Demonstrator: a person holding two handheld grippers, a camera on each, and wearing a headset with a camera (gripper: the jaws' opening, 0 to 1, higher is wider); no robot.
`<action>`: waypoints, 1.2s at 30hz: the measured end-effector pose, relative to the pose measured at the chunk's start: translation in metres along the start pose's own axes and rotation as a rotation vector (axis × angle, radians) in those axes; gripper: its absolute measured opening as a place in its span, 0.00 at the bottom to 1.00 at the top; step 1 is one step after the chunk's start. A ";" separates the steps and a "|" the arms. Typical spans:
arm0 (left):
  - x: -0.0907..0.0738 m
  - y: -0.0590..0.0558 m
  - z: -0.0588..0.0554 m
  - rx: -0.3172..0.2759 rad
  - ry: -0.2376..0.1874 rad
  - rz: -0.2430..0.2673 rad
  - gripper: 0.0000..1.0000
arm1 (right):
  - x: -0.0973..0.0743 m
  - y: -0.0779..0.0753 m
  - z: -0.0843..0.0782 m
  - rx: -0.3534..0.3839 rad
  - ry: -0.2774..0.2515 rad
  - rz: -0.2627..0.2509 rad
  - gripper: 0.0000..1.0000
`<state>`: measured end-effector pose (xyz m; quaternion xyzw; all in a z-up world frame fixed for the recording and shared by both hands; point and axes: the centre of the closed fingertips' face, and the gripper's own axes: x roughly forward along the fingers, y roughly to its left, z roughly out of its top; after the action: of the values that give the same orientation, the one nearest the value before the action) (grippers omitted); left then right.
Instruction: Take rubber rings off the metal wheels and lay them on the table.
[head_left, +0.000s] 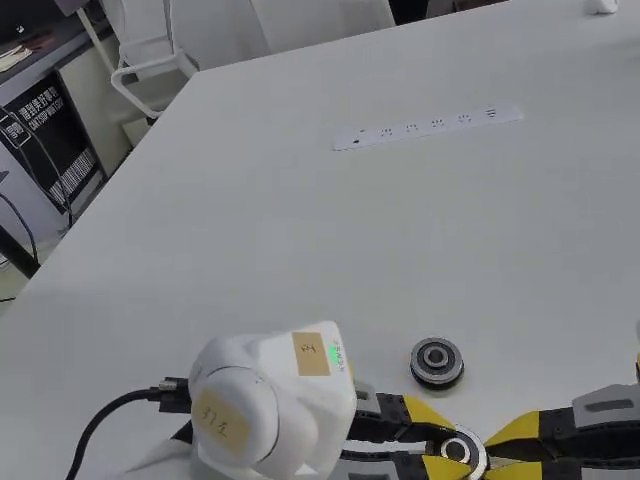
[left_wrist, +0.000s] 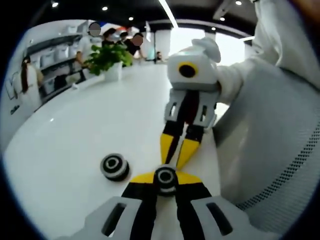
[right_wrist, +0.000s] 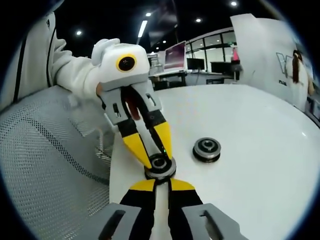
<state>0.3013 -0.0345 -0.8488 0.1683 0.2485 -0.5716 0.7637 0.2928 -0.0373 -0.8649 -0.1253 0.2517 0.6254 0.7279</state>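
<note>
A metal wheel with a black rubber ring (head_left: 462, 452) is held just above the white table (head_left: 300, 230) at the near edge, between both grippers. My left gripper (head_left: 448, 455) comes in from the left and is shut on the wheel (left_wrist: 165, 179), one yellow tip on each side. My right gripper (head_left: 492, 456) comes in from the right, its tips pressed together on the wheel's rim (right_wrist: 160, 166), where the ring sits. A second wheel (head_left: 437, 361) with its ring on lies flat on the table just beyond them; it also appears as the loose wheel (left_wrist: 115, 166) and the loose wheel (right_wrist: 206, 148).
A flush socket strip (head_left: 428, 127) runs across the table's far middle. The table's left edge slants toward a white chair (head_left: 150, 60) and dark shelving. A potted plant (left_wrist: 107, 57) and people stand far off. A person's white sleeve (left_wrist: 280, 125) is close on the right.
</note>
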 end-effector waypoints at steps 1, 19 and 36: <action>0.000 0.000 0.000 0.003 -0.001 0.000 0.14 | 0.000 0.000 0.000 -0.010 0.002 -0.002 0.04; -0.001 0.001 -0.001 0.005 -0.030 0.009 0.13 | -0.008 -0.015 0.008 0.341 -0.080 -0.072 0.00; -0.001 0.002 -0.001 0.013 -0.023 0.016 0.12 | -0.009 -0.007 0.017 0.683 -0.219 0.039 0.00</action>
<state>0.3024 -0.0322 -0.8493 0.1689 0.2347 -0.5691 0.7698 0.3027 -0.0376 -0.8466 0.1979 0.3691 0.5285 0.7384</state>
